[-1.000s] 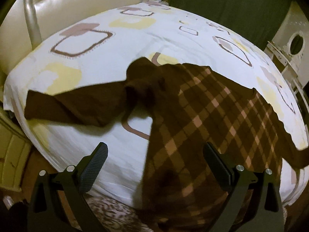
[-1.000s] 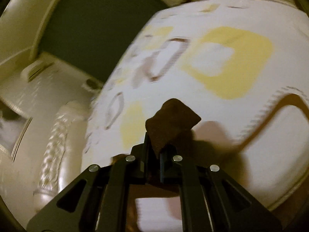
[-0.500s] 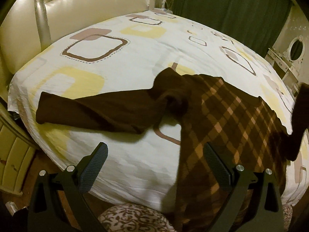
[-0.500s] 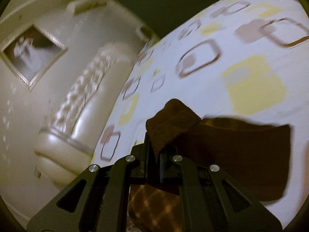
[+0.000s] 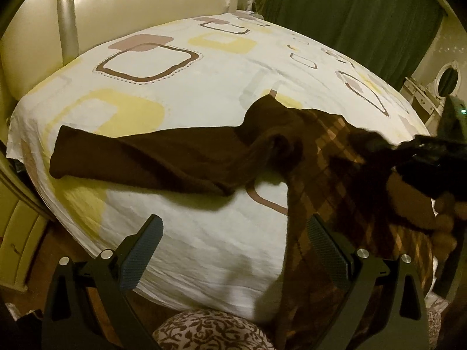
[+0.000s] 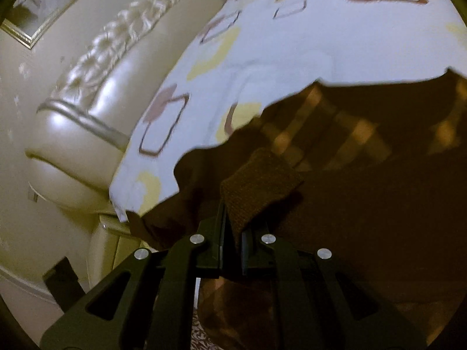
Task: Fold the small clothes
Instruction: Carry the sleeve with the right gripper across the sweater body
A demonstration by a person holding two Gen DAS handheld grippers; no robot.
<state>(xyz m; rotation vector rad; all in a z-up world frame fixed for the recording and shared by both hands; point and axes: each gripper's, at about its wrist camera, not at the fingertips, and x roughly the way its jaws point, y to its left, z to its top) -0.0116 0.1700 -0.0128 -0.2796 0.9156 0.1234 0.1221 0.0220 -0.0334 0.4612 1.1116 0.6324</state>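
A brown sweater (image 5: 335, 157) with a plaid front lies on the bed's patterned sheet (image 5: 189, 93). One plain brown sleeve (image 5: 140, 157) stretches out flat to the left. My left gripper (image 5: 235, 248) stands open above the bed's near edge, nothing between its fingers, its right finger over the sweater's hem. My right gripper (image 6: 232, 233) is shut on the other sleeve's cuff (image 6: 256, 183) and holds it over the plaid front (image 6: 359, 128). It shows blurred at the right edge as the right gripper (image 5: 423, 151), with a hand (image 5: 446, 221) behind it.
A padded cream headboard (image 5: 146, 5) runs along the far left of the bed. A green curtain (image 5: 350, 14) hangs behind, with a dresser and oval mirror (image 5: 446, 78) at the right. A cabinet (image 5: 17, 233) stands at the left, a patterned fabric thing (image 5: 210, 332) below the bed edge.
My right gripper has swept across the bed with the cuff and now hangs over the plaid front, entering the left view from the right. The left gripper shifted slightly, still open.
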